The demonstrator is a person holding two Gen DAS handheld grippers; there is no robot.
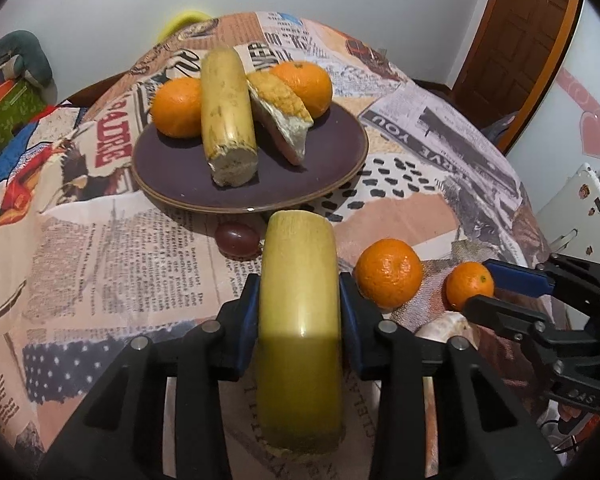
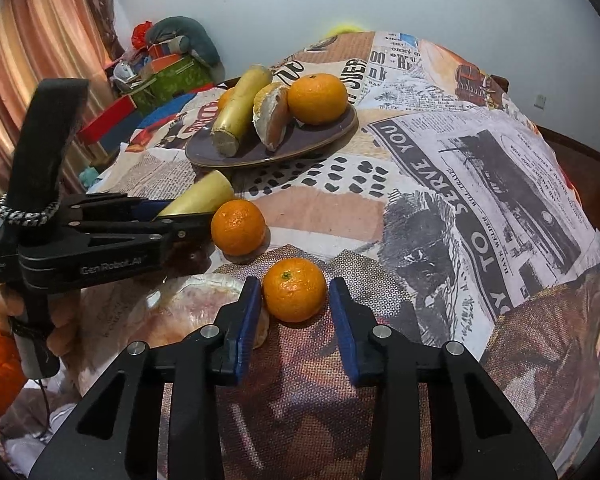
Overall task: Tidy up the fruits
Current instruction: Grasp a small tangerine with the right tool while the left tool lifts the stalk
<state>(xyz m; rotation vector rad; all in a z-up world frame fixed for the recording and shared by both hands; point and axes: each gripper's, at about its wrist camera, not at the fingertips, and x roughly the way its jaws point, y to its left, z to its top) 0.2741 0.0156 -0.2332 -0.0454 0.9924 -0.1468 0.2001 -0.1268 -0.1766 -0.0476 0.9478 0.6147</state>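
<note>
Yellow-green and glossy, the cut length of sugarcane (image 1: 300,320) sits clamped between the blue pads of our left gripper (image 1: 300,292), both pads pressed flat against its sides, its far end reaching toward the dark purple ceramic plate (image 1: 180,168). On that plate already lie another pale sugarcane piece (image 1: 228,116), a peeled wedge of pomelo (image 1: 284,116) and two oranges (image 1: 178,108), so we judge the sorting partly done. Just below the plate's near rim a small dark red fruit (image 1: 236,240) rests on the newspaper-print tablecloth (image 1: 100,264).

To the right, a larger loose mandarin (image 2: 238,226) lies on the cloth beside the left gripper. Further right, our right gripper (image 2: 296,312) straddles a smaller orange mandarin (image 2: 294,290). Its left pad looks at or very near the peel, while a thin gap shows at the right pad, so we read it as not yet gripping. A pale pomelo piece (image 2: 188,312) lies just left of that gripper.

The step in hand, as we judge it, is a double pick: cane secured, mandarin being taken. Next we need the right fingers to finish pinching gently, since the round fruit may roll, then both loads lifted and carried to free spots on the plate, clear of what lies there.
</note>
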